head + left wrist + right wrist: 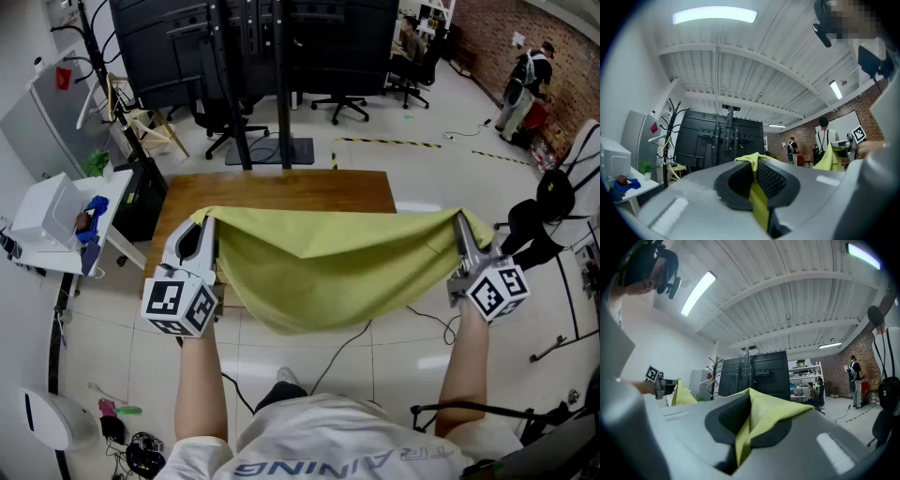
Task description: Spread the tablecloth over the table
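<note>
Yellow-green tablecloth (319, 272) hangs stretched in the air over the near edge of a brown wooden tabletop (281, 187), sagging in the middle. Left tongs (204, 225) are clamped on one top corner, above the tabletop's near left side. Right tongs (460, 227) are clamped on the other corner, just past the tabletop's near right corner. Most of the tabletop beyond the cloth is bare. The step in hand appears to be holding the cloth open before laying it. Next, both corners probably need carrying to the tabletop's far edge, level and taut, then lowering.
</note>
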Action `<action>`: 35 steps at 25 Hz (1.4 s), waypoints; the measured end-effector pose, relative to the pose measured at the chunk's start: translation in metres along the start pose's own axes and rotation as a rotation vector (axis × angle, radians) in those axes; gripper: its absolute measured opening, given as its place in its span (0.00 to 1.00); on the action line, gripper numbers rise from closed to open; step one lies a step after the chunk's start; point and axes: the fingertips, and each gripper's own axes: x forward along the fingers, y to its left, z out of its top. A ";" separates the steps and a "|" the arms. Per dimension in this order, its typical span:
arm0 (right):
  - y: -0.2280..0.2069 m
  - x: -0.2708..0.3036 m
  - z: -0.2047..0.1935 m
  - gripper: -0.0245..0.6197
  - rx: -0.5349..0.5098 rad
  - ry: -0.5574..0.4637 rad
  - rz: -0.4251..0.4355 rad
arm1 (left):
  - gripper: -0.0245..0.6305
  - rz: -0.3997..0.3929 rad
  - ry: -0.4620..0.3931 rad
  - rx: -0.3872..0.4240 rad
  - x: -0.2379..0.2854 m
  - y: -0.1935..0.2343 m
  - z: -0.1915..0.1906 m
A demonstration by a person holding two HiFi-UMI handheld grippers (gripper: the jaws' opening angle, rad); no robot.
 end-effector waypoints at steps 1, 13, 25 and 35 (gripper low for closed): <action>0.002 0.008 0.001 0.05 0.005 -0.008 -0.008 | 0.05 -0.003 0.001 0.000 0.004 0.008 0.000; 0.018 0.077 0.033 0.05 0.024 -0.074 -0.061 | 0.05 -0.054 -0.071 -0.005 0.058 0.073 0.033; -0.043 0.150 0.036 0.05 0.078 -0.092 -0.026 | 0.05 -0.050 -0.059 0.012 0.128 0.084 0.023; -0.120 0.251 -0.013 0.05 0.163 -0.010 0.094 | 0.05 0.090 0.036 0.001 0.231 0.107 -0.024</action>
